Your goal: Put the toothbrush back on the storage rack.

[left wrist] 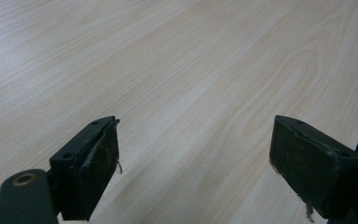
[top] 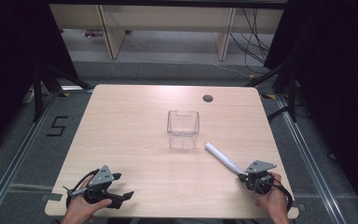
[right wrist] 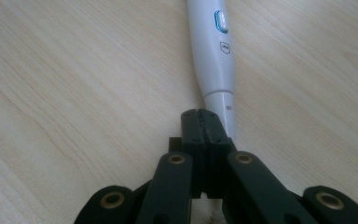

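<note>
A light wooden table (top: 135, 126) is sitting on a grey floor, with pale shelves at the top of the frame and dark curtains at both sides. A clear box (top: 183, 129) is standing in the middle. The left gripper (top: 121, 185) is resting at the lower left, wide open and holding nothing. The right gripper (top: 243, 177) at the lower right is pinching shut, and its black jaws are hiding the near end of the white toothbrush (top: 222, 159), so the grip is hard to see.
</note>
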{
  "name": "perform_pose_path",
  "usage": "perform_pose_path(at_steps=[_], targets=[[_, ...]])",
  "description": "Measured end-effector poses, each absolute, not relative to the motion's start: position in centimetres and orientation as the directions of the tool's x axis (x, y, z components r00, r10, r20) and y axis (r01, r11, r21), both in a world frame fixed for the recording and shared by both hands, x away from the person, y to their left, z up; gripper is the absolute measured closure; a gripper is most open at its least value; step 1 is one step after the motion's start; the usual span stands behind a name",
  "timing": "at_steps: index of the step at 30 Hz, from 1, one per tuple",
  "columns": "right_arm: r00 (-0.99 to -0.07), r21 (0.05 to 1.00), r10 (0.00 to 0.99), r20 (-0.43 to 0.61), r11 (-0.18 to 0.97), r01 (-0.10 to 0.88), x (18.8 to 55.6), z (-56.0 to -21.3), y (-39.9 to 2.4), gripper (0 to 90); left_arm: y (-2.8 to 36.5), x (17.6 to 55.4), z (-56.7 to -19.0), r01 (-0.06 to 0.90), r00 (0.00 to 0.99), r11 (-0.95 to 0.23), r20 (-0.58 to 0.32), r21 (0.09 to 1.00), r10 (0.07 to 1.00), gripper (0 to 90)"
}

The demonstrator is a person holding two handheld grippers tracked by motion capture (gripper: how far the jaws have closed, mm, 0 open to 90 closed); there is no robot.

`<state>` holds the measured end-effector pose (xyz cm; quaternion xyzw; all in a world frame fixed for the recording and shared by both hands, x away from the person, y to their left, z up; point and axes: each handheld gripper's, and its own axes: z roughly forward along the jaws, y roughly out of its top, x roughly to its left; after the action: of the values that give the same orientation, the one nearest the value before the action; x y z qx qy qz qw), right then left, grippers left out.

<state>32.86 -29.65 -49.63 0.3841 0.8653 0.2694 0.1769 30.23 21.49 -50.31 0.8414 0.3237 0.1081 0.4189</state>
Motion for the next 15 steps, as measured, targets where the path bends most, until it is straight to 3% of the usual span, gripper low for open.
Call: perform_pose_path(at_steps=[1, 15], targets=[[-0.639, 0.602, 0.763, -0.097, 0.556, 0.573, 32.9, -49.6, -29.7, 90.0, 21.2, 30.2, -50.5, 0.464, 0.751, -0.396, -0.115, 0.793, 0.65, 15.1], [-0.604, 0.592, 0.787, -0.127, 0.549, 0.59, 33.8, -49.6, -30.8, 90.0, 21.3, 30.1, -50.4, 0.466, 0.753, -0.413, -0.104, 0.782, 0.65, 15.2]])
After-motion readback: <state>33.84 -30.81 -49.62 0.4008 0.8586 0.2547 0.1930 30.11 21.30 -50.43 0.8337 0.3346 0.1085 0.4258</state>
